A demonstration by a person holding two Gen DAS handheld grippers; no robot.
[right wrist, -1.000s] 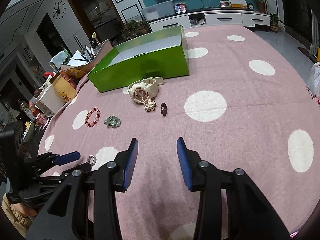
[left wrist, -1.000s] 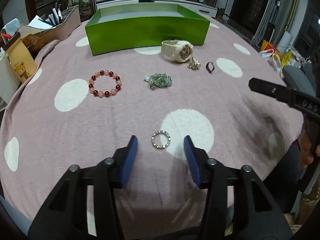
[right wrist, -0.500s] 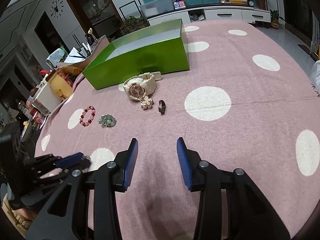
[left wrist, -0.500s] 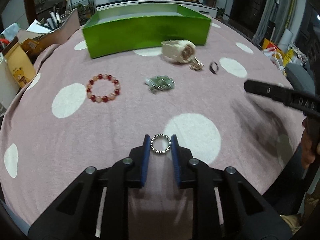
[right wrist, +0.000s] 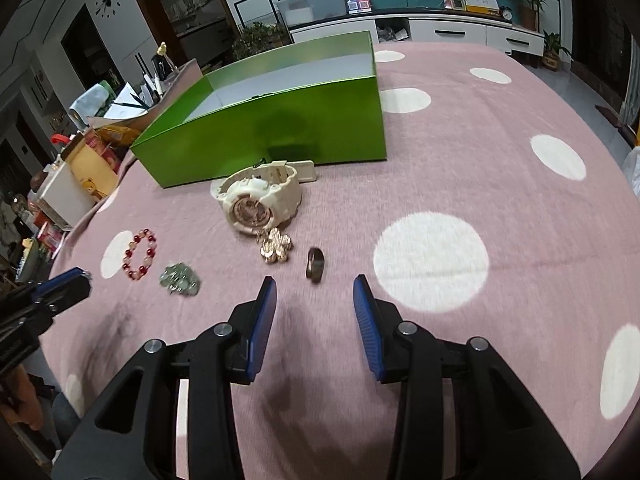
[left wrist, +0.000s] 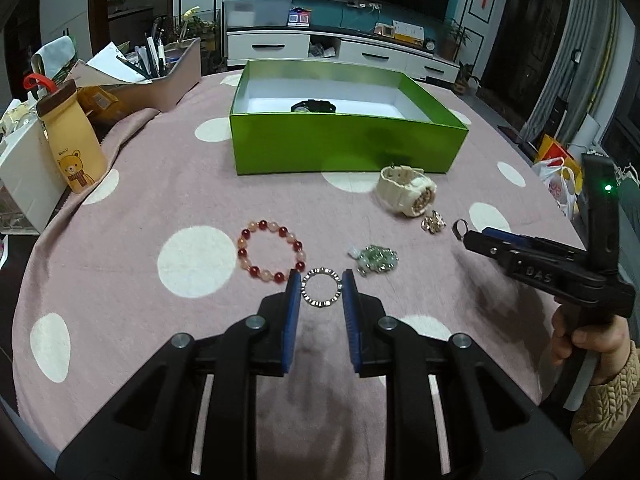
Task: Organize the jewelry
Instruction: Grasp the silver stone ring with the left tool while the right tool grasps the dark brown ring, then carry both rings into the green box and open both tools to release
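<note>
My left gripper (left wrist: 321, 286) is shut on a silver beaded ring (left wrist: 321, 293) and holds it above the pink dotted cloth. Ahead lie a red and pink bead bracelet (left wrist: 271, 251), a green stone piece (left wrist: 376, 259), a cream watch (left wrist: 407, 191), a gold flower brooch (left wrist: 433, 223) and a dark ring (left wrist: 459, 227). The green box (left wrist: 344, 142) behind them holds a black watch (left wrist: 314, 106). My right gripper (right wrist: 315, 292) is open and empty, just short of the dark ring (right wrist: 315, 264), with the brooch (right wrist: 275, 245) and cream watch (right wrist: 260, 200) beyond.
A yellow bear bottle (left wrist: 72, 140), a white container (left wrist: 24, 176) and a tray of pens and papers (left wrist: 152, 76) crowd the table's left edge. The right gripper's body (left wrist: 552, 272) shows at the right of the left wrist view. The box (right wrist: 272, 120) stands at the back.
My left gripper closed on the silver ring and lifted it off the cloth, moving forward. My right gripper moved forward toward the dark ring and stayed open.
</note>
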